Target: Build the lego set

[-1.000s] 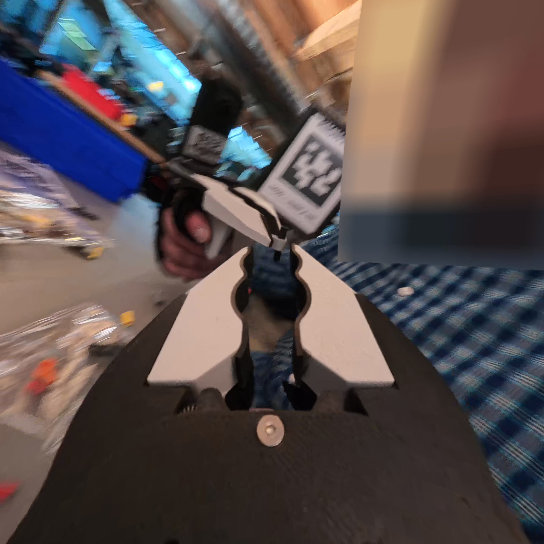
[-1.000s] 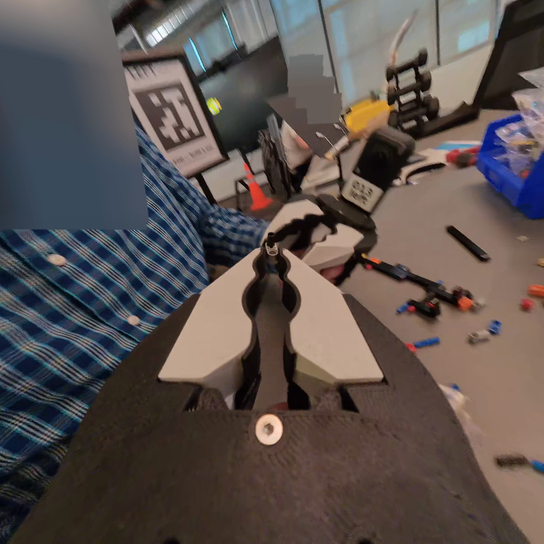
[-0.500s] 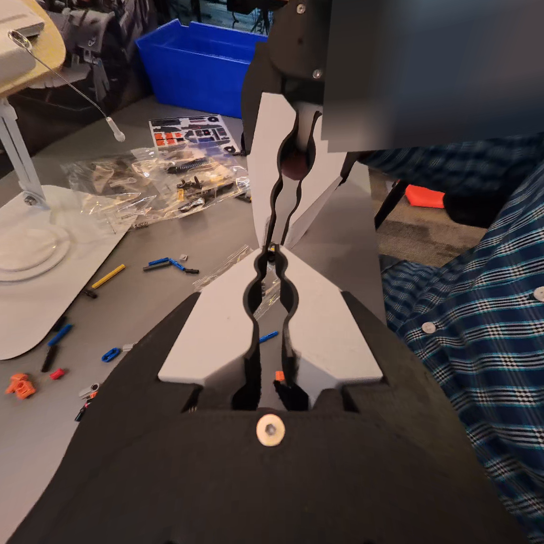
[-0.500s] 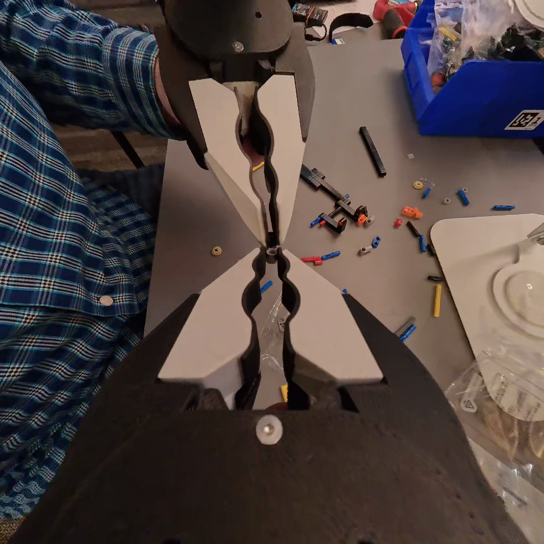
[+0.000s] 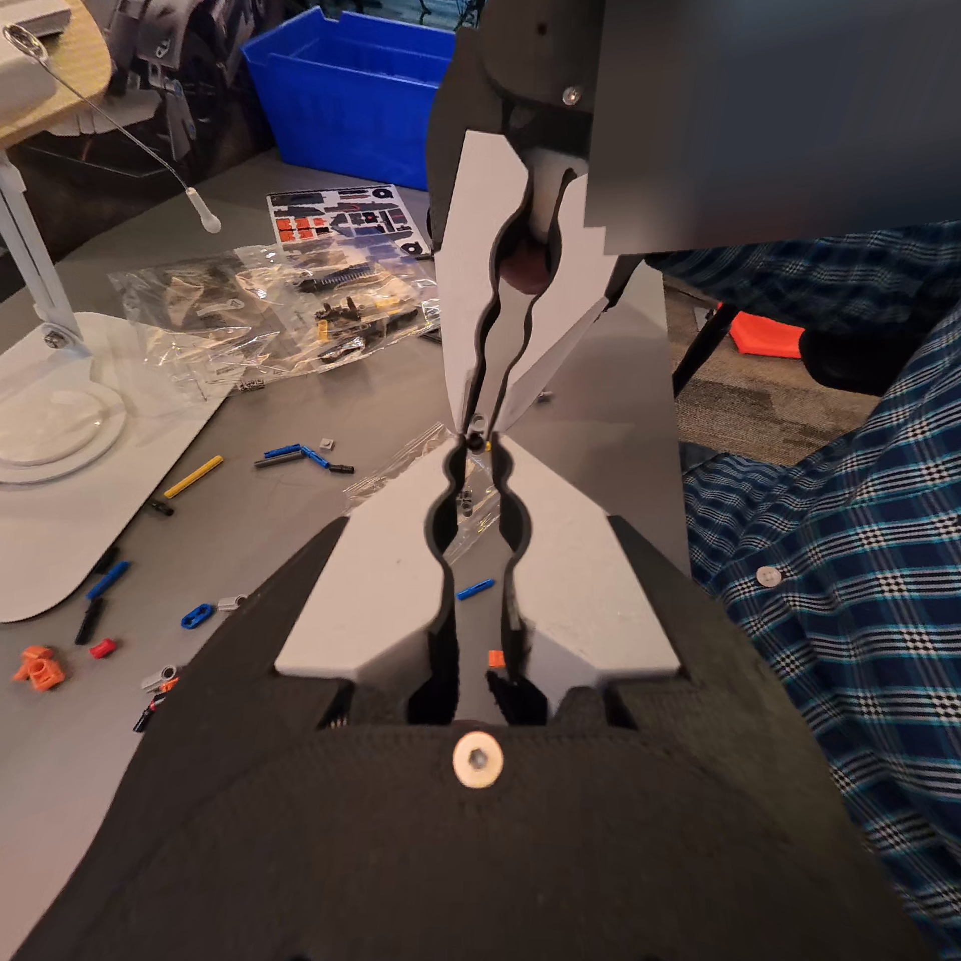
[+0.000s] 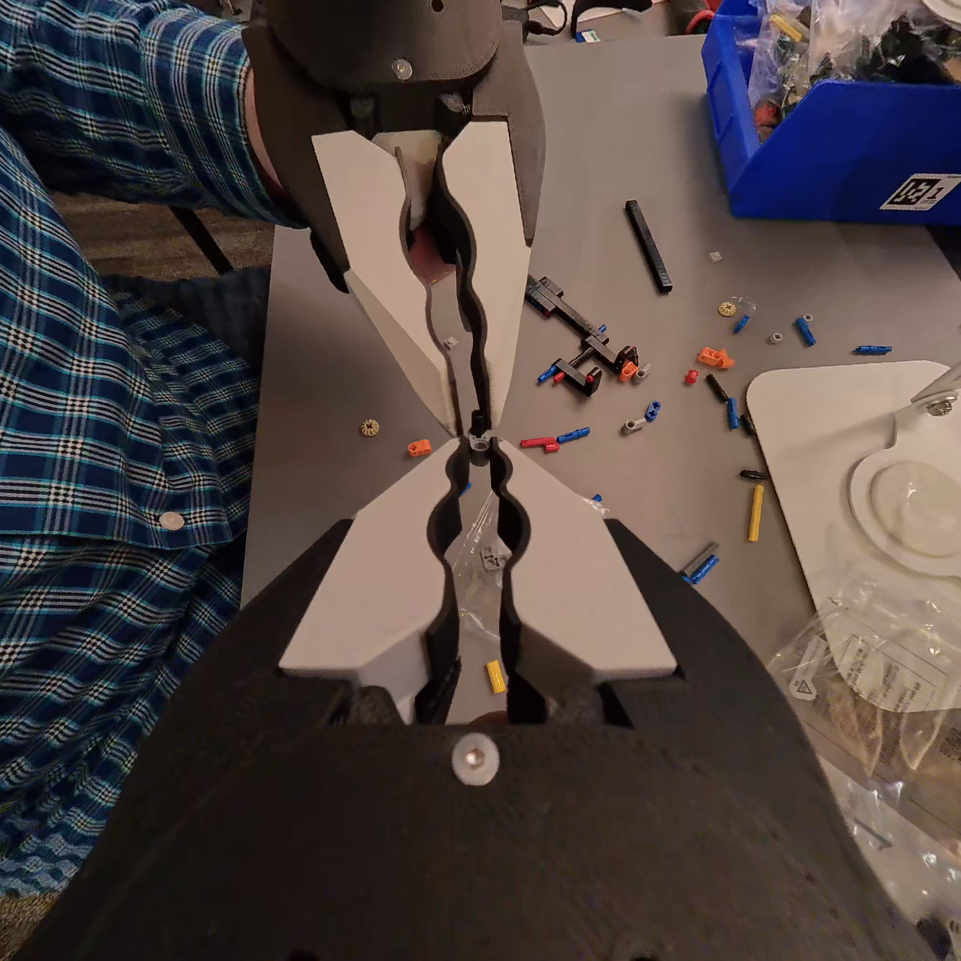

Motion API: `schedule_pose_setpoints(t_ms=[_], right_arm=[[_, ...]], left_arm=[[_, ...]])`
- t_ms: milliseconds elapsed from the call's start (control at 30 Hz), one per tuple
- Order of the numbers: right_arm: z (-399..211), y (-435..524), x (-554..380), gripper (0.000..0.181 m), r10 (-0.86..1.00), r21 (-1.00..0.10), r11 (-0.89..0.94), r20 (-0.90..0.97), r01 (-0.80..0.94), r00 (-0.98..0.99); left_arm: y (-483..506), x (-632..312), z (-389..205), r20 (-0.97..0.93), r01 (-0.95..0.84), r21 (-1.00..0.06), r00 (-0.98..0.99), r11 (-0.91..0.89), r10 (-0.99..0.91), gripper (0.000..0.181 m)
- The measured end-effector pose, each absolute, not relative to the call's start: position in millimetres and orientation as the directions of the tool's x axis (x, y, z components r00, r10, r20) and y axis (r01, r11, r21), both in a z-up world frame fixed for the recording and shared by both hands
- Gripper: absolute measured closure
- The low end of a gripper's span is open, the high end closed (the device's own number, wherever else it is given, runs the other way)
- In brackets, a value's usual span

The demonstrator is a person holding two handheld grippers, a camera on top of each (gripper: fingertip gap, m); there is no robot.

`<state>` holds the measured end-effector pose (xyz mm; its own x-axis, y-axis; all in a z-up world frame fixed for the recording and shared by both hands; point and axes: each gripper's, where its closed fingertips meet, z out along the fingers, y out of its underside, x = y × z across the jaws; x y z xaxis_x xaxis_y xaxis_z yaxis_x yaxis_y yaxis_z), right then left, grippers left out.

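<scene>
Above the table, left hand-held gripper [image 5: 475,443] pinching black pin [image 6: 477,419], right hand-held gripper [image 6: 479,446] grey connector [image 6: 479,443]

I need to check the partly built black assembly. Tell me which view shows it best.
The right wrist view: the black assembly lies in plain sight on the grey table, beyond the left claw. The left wrist view does not show it.

White coded tag [image 6: 918,193] on the blue bin [image 6: 832,151]; printed sticker sheet [image 5: 346,221]; warning print on a plastic bag [image 6: 879,671].

The left hand-held gripper [image 5: 476,443] and right hand-held gripper [image 6: 479,448] meet tip to tip — both nearly closed; each pinching something small.
</scene>
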<state>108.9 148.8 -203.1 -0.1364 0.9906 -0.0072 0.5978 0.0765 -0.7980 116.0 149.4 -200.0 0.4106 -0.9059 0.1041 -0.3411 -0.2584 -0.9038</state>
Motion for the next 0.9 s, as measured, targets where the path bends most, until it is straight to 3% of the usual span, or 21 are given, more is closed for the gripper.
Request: schedule_pose_setpoints(t_ms=[333, 500, 667, 900], right_arm=[[-203.9, 150.1, 107.9, 0.176, 0.99, -0.773, 0.12, 0.044, 0.624, -0.135], [-191.4, 158.5, 106.1, 0.162, 0.996, -0.805, 0.073, 0.033, 0.589, -0.08], [-186.1, 158.7, 115.6, 0.164, 0.999, -0.833, 0.023, -0.001, 0.553, -0.043], [-249.1, 126.1, 130.8, 0.166, 0.996, -0.74, -0.005, -0.064, 0.673, -0.063]], left_arm=[[151.4, 114.4, -201.0, 0.166, -0.295, -0.905, 0.417, -0.305, -0.894, 0.178], [156.5, 105.6, -184.3, 0.379, -0.043, -0.903, 0.391, -0.428, -0.839, 0.179], [160.7, 86.2, -164.0, 0.622, 0.278, -0.78, 0.241, -0.561, -0.745, 0.18], [151.7, 69.0, -165.4, 0.694, 0.392, -0.705, 0.21, -0.591, -0.689, 0.18]])
